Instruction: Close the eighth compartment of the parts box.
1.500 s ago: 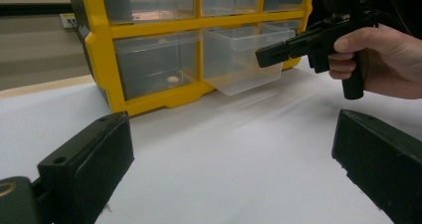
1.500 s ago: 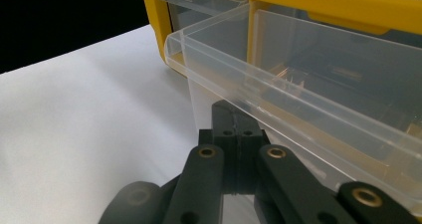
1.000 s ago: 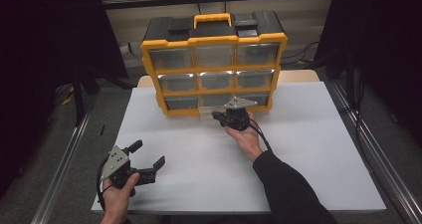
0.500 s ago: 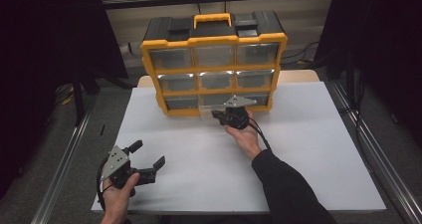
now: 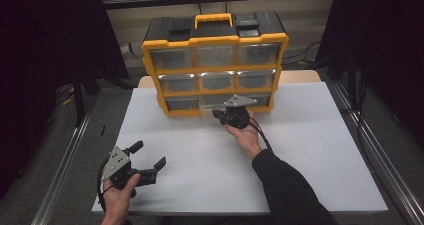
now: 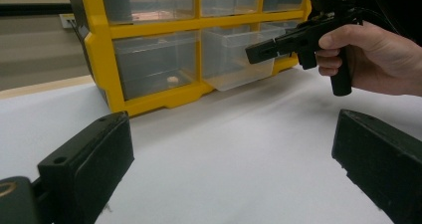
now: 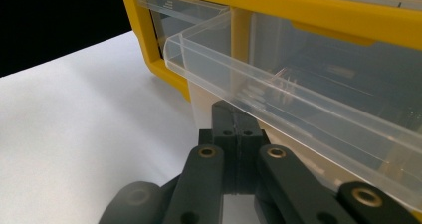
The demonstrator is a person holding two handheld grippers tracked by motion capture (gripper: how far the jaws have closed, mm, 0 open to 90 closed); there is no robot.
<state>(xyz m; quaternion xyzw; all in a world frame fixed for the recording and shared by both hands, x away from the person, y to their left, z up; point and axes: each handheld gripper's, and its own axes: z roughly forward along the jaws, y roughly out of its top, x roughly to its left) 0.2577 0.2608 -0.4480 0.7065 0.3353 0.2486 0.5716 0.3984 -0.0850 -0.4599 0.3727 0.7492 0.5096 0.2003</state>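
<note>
Nothing much has shifted since the earlier frames: both hands sit where they were, and the middle bottom drawer (image 5: 216, 104) stands just as far out of the cabinet (image 5: 215, 65) as before. That yellow cabinet, with its black top and three rows of clear drawers, stands at the far edge of the white table (image 5: 310, 155), its front facing the person so that every drawer can be reached straight on. The pulled drawer juts a little past the yellow frame in the bottom row; in the left gripper view (image 6: 234, 59) it looks empty, while the drawer to its left (image 6: 157, 67) holds one small pale piece. The right gripper (image 5: 221, 116) has its jaws fully closed, pressed flat together against the clear front of that drawer just under its lip (image 7: 234, 115), probably to tug it outward or nudge it back in; whether any plastic is pinched between them I cannot tell. The left gripper (image 5: 150, 160) rests near the table's front left corner, well apart from the cabinet, jaws spread wide and holding nothing, seemingly kept out of the way
</note>
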